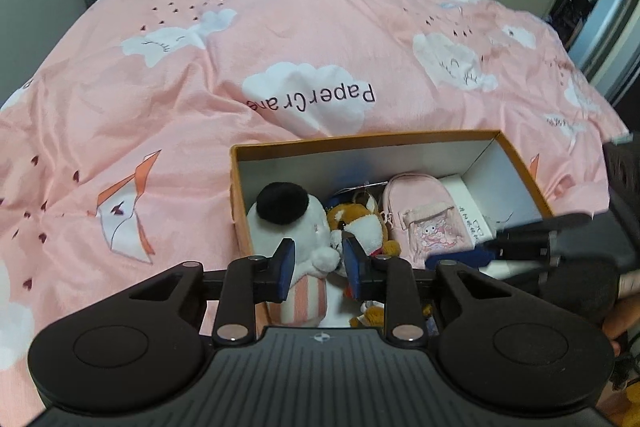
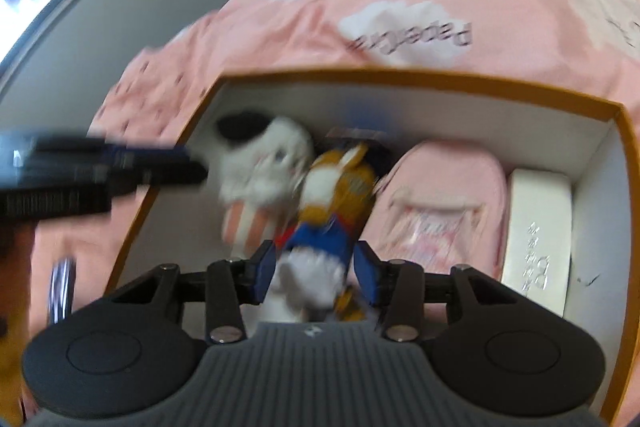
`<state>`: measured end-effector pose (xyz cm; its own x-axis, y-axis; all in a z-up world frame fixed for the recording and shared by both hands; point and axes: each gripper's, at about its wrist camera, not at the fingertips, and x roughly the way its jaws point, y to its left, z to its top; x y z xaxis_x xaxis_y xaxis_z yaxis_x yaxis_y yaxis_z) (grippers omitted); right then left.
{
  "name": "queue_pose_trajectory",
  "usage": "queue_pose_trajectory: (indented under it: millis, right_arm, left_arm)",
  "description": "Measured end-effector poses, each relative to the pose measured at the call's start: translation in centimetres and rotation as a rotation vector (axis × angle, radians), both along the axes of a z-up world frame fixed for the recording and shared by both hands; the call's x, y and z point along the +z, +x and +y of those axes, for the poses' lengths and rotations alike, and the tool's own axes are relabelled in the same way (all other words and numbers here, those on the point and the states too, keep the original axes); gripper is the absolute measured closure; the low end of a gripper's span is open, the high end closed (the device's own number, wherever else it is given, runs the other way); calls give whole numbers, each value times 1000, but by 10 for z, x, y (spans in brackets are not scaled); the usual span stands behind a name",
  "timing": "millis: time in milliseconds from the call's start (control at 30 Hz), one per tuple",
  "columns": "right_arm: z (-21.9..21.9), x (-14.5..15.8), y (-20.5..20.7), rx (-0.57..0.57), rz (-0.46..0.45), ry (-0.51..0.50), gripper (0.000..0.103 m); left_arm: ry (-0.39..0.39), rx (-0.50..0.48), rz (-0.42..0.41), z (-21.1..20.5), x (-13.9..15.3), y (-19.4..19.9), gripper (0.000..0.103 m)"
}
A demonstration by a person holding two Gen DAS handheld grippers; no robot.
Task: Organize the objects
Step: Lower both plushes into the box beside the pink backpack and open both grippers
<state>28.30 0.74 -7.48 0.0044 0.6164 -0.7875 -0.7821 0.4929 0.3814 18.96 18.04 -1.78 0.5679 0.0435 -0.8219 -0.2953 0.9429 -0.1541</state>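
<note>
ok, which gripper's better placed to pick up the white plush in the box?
Left, probably. The left gripper brackets the white plush at its front paw, inside the box. The right gripper sits over the fox plush beside it and would have to cross over.

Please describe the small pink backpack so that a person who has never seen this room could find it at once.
On the bed with the pink cloud-print cover stands an open box with an orange rim and white inside. In it lie four things in a row; the small pink backpack is between the orange fox plush and the white case. It alone has a front pocket with a cartoon picture.
</note>
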Motion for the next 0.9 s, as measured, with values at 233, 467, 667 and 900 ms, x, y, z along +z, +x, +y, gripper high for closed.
queue_pose_trajectory:
  millis: [233,467,667,900]
  right_arm:
    - [18,-13,-19,65,-119,-123,76]
    - [30,-18,-21,28,-132,-126,79]
    - [40,-24,-23,29,-129,-179,78]
    - [31,-16,-33,35,-182,-158,69]
  left_arm:
    - [-43,113,-80,-9,-1,-27,71]
    - [-51,191,-135,-20,-9,-43,71]
    - [-76,249,-187,-30,-17,-54,71]
    - [-84,262,-225,-39,-13,-68,71]
